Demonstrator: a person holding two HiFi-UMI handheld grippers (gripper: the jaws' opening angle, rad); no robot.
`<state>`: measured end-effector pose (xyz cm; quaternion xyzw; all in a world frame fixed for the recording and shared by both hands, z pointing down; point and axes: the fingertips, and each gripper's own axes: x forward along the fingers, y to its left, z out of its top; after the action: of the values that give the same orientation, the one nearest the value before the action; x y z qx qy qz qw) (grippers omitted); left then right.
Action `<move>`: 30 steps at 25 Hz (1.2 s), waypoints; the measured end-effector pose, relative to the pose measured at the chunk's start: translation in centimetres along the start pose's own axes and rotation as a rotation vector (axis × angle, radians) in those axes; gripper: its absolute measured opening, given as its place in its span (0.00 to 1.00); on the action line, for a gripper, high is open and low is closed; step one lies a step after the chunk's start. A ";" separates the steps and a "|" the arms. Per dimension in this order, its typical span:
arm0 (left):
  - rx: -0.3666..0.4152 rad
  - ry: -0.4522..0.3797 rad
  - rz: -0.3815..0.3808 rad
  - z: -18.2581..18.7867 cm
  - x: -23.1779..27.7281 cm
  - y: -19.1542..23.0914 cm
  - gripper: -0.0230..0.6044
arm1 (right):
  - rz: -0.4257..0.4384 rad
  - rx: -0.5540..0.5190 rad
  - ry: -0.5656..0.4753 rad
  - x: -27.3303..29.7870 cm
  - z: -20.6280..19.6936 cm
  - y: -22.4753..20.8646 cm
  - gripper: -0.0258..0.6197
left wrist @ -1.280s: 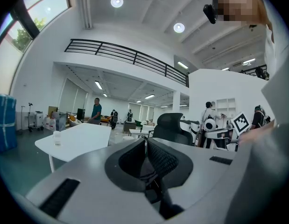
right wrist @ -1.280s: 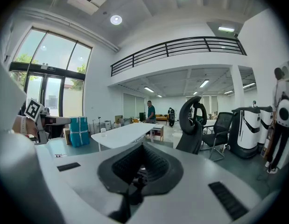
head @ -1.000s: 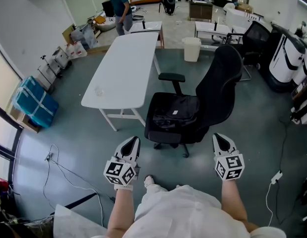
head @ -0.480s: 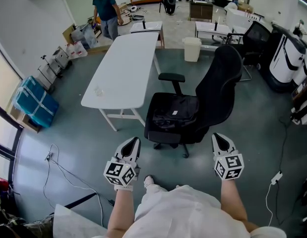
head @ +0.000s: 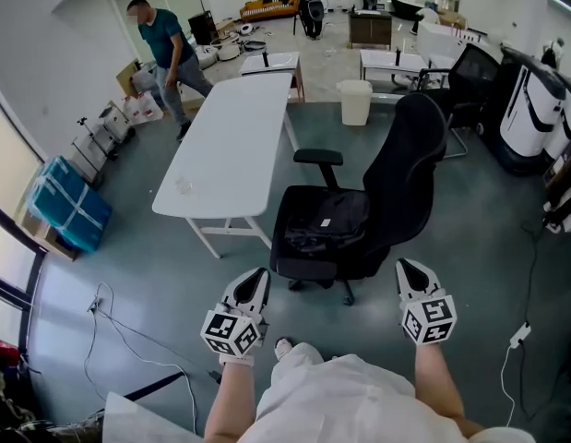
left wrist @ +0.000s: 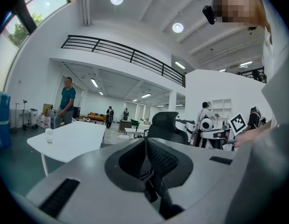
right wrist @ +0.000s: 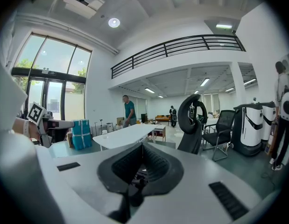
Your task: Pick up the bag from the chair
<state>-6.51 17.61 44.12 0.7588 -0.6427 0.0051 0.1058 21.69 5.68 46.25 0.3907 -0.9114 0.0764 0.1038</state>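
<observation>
A black bag (head: 315,233) with a small white tag lies flat on the seat of a black office chair (head: 410,169) in the middle of the head view. Both grippers hang in front of my body, short of the chair and apart from it. The left gripper (head: 258,274) is below the seat's left corner, jaws closed to a point with nothing held. The right gripper (head: 404,266) is below the seat's right side, also shut and empty. The chair's back (left wrist: 165,124) shows past the left gripper (left wrist: 145,143), and the chair (right wrist: 193,120) stands beyond the right gripper (right wrist: 142,146).
A long white table (head: 234,123) stands left of the chair with a small cup on it. A person (head: 163,42) walks at the far left. A white bin (head: 355,101), blue wrapped boxes (head: 66,206), floor cables (head: 110,314) and a second chair (head: 469,70) surround the area.
The person at the back has walked leftward. The view has shifted slightly, and both grippers sit a little lower in it. Their jaws have not changed.
</observation>
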 end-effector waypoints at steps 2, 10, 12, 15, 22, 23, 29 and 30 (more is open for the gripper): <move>0.004 0.005 -0.007 0.0 0.4 -0.2 0.10 | 0.001 0.003 -0.002 0.1 0.0 -0.2 0.07; 0.004 -0.005 -0.031 0.7 3.5 1.4 0.10 | 0.009 0.007 -0.009 3.2 0.7 -0.6 0.07; -0.003 -0.007 -0.037 0.7 4.6 2.2 0.10 | 0.012 0.006 -0.008 4.5 0.9 -0.6 0.07; -0.013 -0.011 -0.043 1.2 6.6 4.1 0.10 | 0.011 0.000 -0.010 7.0 1.8 -0.6 0.07; -0.027 -0.039 -0.051 3.6 12.0 9.1 0.10 | 0.011 -0.028 -0.017 13.6 4.5 -1.1 0.07; -0.030 -0.043 -0.054 3.9 12.8 9.9 0.10 | 0.013 -0.031 -0.019 14.5 4.9 -1.1 0.07; -0.014 -0.057 -0.104 6.2 16.5 12.8 0.10 | 0.017 -0.038 -0.020 19.2 7.0 -0.8 0.07; -0.014 -0.061 -0.116 6.5 17.0 13.3 0.10 | 0.016 -0.039 -0.018 20.0 7.1 -0.6 0.07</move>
<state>-17.42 -2.02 42.28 0.7937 -0.6007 -0.0288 0.0917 7.78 -10.24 44.35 0.3822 -0.9167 0.0557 0.1025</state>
